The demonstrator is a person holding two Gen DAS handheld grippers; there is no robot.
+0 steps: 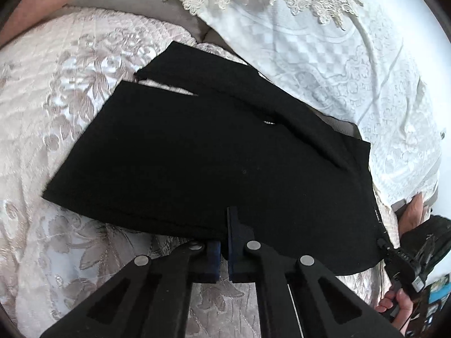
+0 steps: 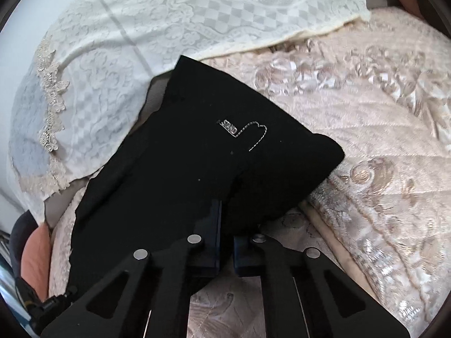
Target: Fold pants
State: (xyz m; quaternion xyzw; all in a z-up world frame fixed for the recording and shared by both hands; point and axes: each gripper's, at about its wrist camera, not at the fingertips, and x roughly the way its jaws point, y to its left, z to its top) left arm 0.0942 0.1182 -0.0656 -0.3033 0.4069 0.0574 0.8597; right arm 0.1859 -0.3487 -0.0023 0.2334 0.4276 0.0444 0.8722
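One quilted bedspread (image 1: pixel 56 90) with a raised flower pattern covers the lower and left parts of the left wrist view. One white lace cloth (image 1: pixel 324 56) lies over it in the upper right of that view and in the upper left of the right wrist view.

One pair of black pants (image 1: pixel 197 155) lies flat on the bedspread and fills the centre of both views. Two leg ends are visible in the upper left of the left wrist view, with a narrow gap between them. A small silver stitched logo (image 2: pixel 245 132) is visible on the pants at the centre of the right wrist view.

Two grippers are present. The left gripper (image 1: pixel 224 242) is at bottom centre of its view. Its jaws are closed, and they pinch the near edge of the pants. The right gripper (image 2: pixel 226 225) is at bottom centre of its view. Its jaws are closed on the near edge of the pants.

One hand (image 1: pixel 394 307) is visible at the lower right edge of the left wrist view.
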